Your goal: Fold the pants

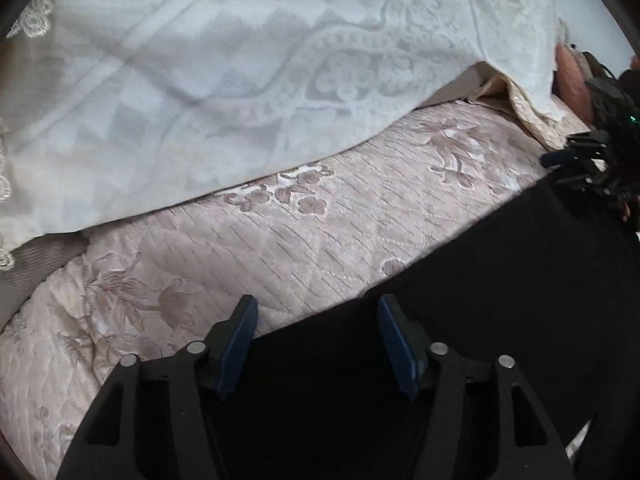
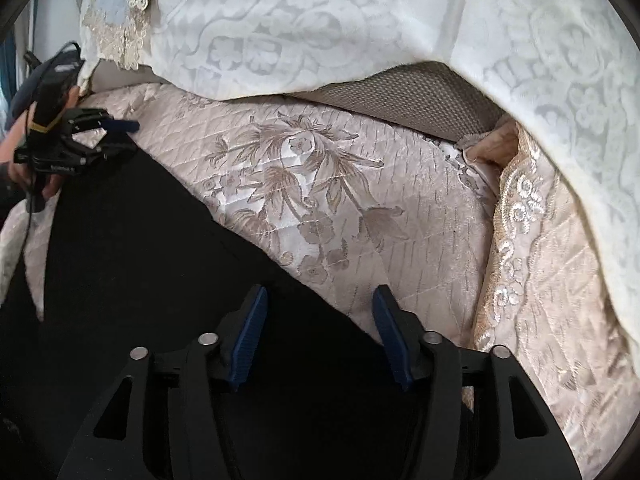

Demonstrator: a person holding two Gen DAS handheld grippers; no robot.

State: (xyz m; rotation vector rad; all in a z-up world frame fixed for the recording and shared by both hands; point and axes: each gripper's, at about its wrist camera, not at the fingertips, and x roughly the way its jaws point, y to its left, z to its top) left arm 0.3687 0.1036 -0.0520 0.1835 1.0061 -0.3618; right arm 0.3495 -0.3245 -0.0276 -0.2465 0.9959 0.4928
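Black pants (image 1: 480, 280) lie spread on a pink quilted bedspread (image 1: 280, 232), filling the lower right of the left wrist view. My left gripper (image 1: 316, 308) is open over their upper edge, its blue pads clear of the cloth. At that view's right edge is my right gripper (image 1: 568, 168), by the pants' far corner. In the right wrist view the pants (image 2: 140, 260) fill the lower left. My right gripper (image 2: 320, 300) is open above their slanting edge, nothing pinched. My left gripper (image 2: 116, 136) shows at the far left, held by a hand (image 2: 24, 172).
A white patterned cover (image 1: 200, 80) drapes over the back of the bed and hangs above the bedspread (image 2: 340, 200). A lace-trimmed beige pillow (image 2: 540, 260) lies to the right, with grey mesh fabric (image 2: 400, 96) behind it.
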